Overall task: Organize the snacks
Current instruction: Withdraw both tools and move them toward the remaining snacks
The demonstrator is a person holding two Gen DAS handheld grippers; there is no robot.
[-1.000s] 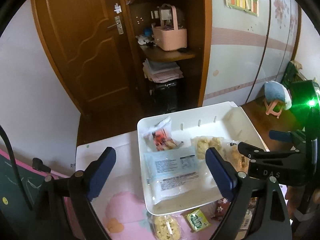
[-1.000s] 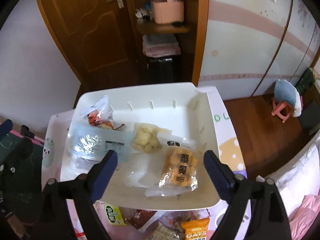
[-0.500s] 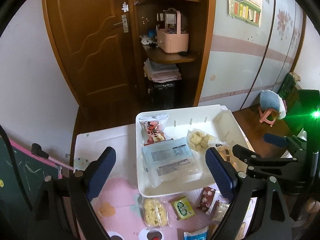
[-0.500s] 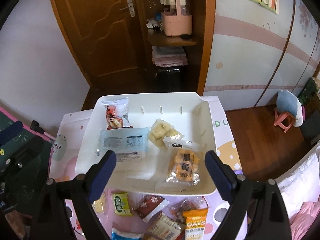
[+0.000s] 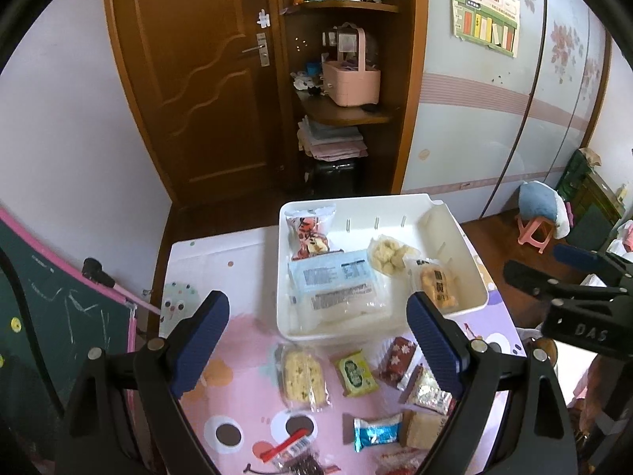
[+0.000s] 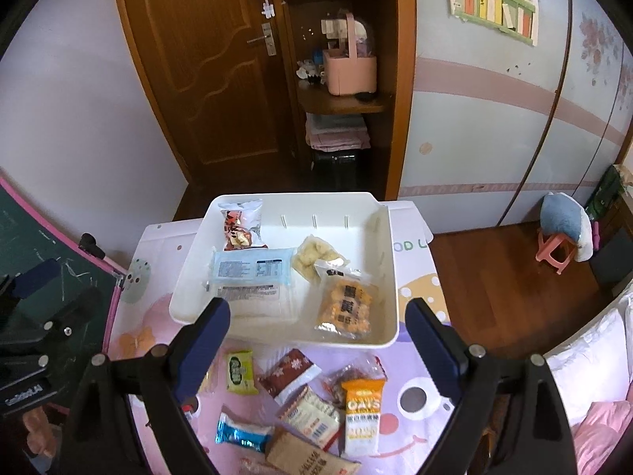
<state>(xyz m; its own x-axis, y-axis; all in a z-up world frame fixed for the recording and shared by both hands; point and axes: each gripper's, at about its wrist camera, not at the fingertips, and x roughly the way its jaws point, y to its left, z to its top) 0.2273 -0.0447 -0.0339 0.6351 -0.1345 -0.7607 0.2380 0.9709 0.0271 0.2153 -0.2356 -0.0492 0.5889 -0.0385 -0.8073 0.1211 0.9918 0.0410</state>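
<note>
White plastic makes up the biggest thing before you: a shallow tray [image 6: 385,277] on the pink and purple cartoon mat [image 6: 415,399], already holding four packets. Largest of them is the flat blue-and-clear pack [image 6: 251,273] lying at the left of the tray floor; it looks floppy and slick, so it would sag if taken by one end. Right of it lies the orange-printed bag [image 6: 348,308], puffed with air and probably crushable, with a clear pouch of pale pieces [image 6: 314,255] touching its far edge and a red-and-white packet [image 6: 239,227] up in the far left corner.

Loose snacks wait on the mat just in front of the tray. Your right gripper [image 6: 316,336] and your left gripper [image 5: 314,340] both hang above them with jaws spread wide and nothing between them. Among the loose ones, the orange oats packet [image 6: 362,407] is the largest, stiff-looking at its sealed ends; pinch it across the narrow width. Next come the dark red packet with white flowers [image 6: 289,374] and the pale cracker pack [image 5: 300,374], which I judge brittle, so close gently across its flat sides. Smallest are the green packet [image 5: 356,372] and the blue-wrapped bar [image 5: 374,433], both light and slippery; grip mid-body, not the crimped tails.
</note>
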